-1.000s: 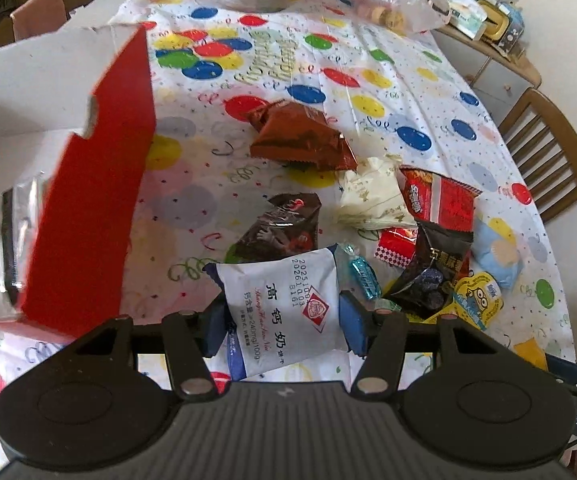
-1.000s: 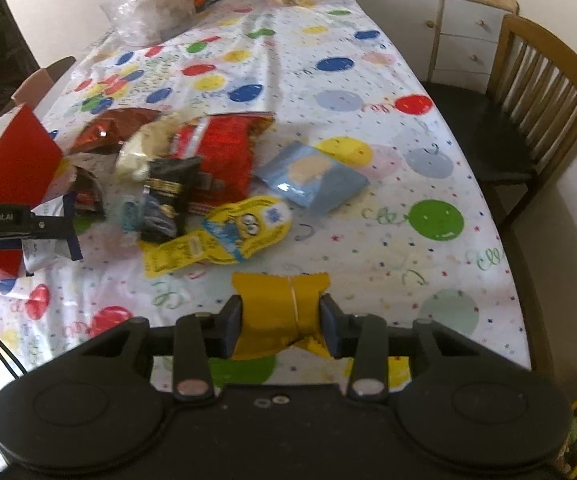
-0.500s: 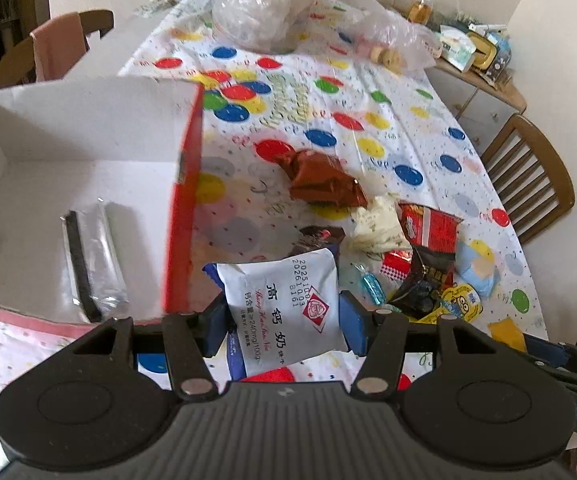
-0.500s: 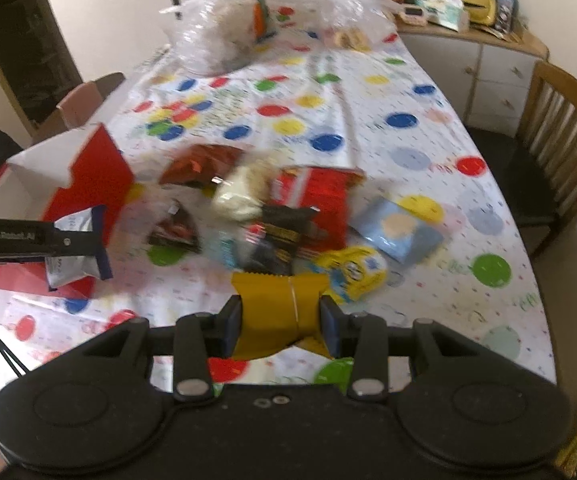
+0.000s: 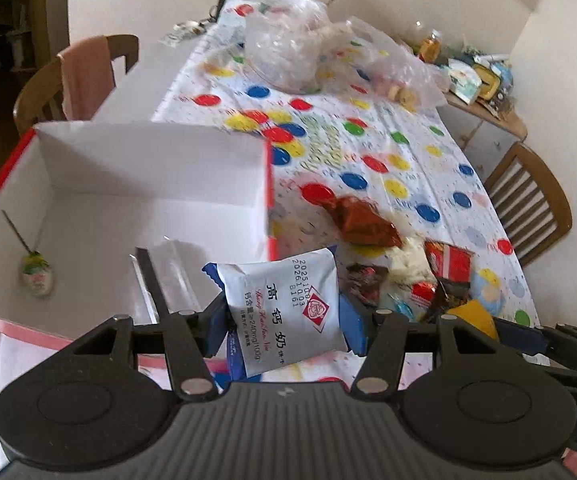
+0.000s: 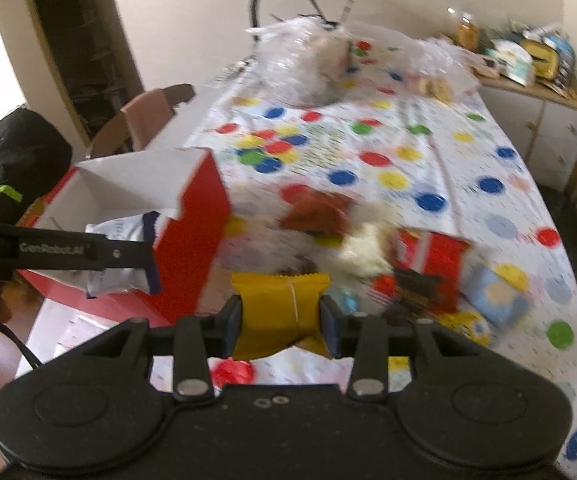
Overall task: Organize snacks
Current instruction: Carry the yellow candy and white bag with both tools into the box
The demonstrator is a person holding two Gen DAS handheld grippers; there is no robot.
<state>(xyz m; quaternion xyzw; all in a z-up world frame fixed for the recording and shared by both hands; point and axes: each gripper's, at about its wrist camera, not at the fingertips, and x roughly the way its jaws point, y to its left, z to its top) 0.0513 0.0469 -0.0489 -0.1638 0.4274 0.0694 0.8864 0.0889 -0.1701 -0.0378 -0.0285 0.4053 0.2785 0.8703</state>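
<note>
The left gripper (image 5: pixel 282 314) is clamped on a white and blue snack packet (image 5: pixel 284 304), its blue pads pressing the packet's two side edges. The packet stands up from between the fingers toward 12 o'clock, printed face to the camera, tilted a little to the left. In the right wrist view the same packet (image 6: pixel 118 258) hangs from the left gripper (image 6: pixel 150 264) at the near corner of the box.

From the left claw, the red and white cardboard box (image 5: pixel 148 168) lies open at 10 to 11 o'clock. On its white floor are a clear wrapper with a dark strip (image 5: pixel 156 280), just beside the packet, and a small pale sweet on a stick (image 5: pixel 36 276) at 9 o'clock.

The right gripper (image 6: pixel 281 320) is closed on a yellow packet (image 6: pixel 280 312), pinched at its waist so both ends flare. The box (image 6: pixel 192 232) lies at 10 o'clock from it.

The remaining snacks lie on the balloon-print tablecloth (image 6: pixel 448 184) at 12 to 3 o'clock of the right claw: a brown foil bag (image 6: pixel 316 212), a cream packet (image 6: pixel 364 252), a red packet (image 6: pixel 428 256), a pale blue packet (image 6: pixel 496 296). They are motion-blurred.
</note>
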